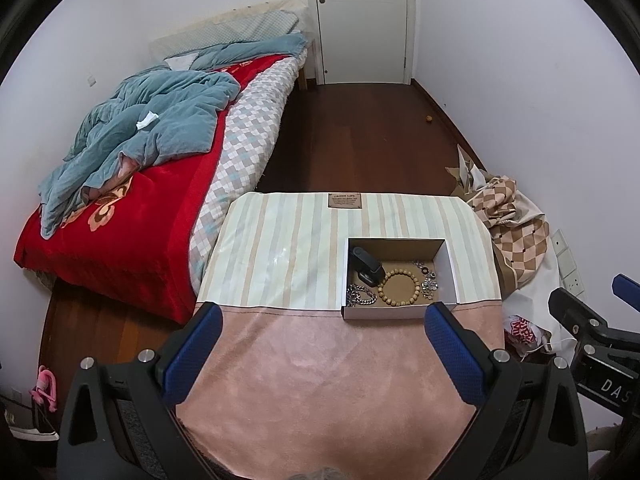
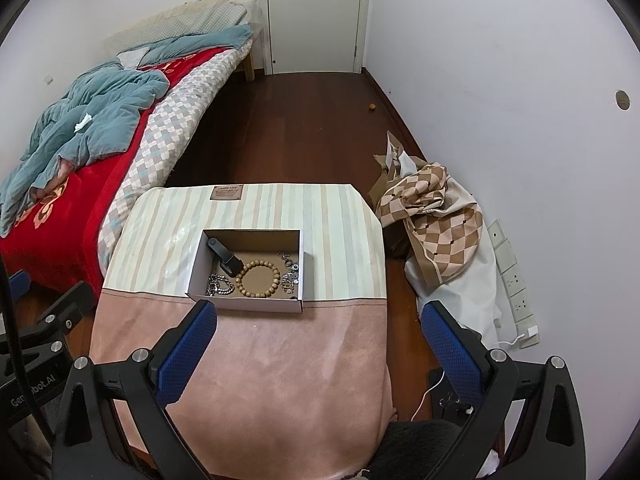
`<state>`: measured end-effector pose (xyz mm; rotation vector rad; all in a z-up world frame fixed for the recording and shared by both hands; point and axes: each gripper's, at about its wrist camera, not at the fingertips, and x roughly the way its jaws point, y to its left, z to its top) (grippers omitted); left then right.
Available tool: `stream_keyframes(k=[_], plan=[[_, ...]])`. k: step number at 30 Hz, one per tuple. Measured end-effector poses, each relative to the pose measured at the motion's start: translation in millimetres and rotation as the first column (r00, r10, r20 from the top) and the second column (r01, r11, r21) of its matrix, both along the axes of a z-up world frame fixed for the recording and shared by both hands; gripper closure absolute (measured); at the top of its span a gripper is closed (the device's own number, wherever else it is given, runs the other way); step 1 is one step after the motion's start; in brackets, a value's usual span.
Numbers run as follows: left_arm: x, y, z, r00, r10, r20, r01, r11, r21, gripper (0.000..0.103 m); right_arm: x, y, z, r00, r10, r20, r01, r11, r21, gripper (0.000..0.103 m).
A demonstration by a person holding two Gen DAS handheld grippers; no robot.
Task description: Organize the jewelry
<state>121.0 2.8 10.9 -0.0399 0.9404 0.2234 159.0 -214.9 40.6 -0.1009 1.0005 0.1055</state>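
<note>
While nothing is being held, looks like the very end of the job, or a pause in it. Left gripper (image 1: 323, 346): wide open, empty, hanging over the pink part of the cloth (image 1: 320, 368), near the front of the box (image 1: 384, 313). Right gripper (image 2: 320, 344): wide open too, empty, just in front of the box, with one finger out past the table edge.

All the jewelry in the box already. Bead bracelet (image 1: 399, 287) flat in the middle. Silver chain (image 1: 361, 295) in the front left corner, just beside the beads. Little rings (image 1: 428, 278) in a loose pile on the right side. Black thing (image 1: 366, 266) at the back left, leaning on the wall, hard to tell what. Nothing loose on the cloth around the box.

Most likely done putting things in. Maybe still some tidying, since rings and chain sit in messy heaps. For that: reach down into the box slowly, go for one small piece, close gently. Tiny rings easy to miss or push away. Chain likely to slip and droop. Box light, so likely to slide if bumped.
</note>
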Motion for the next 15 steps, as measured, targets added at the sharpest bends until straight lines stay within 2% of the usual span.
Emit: stream_keyframes(k=[15], plan=[[-1.0, 1.0, 1.4, 1.000, -0.006, 0.005, 0.006, 1.000, 0.004, 0.000, -1.1, -1.7, 1.6, 1.000, -0.002, 0.010, 0.002, 1.000, 0.003, 0.000]])
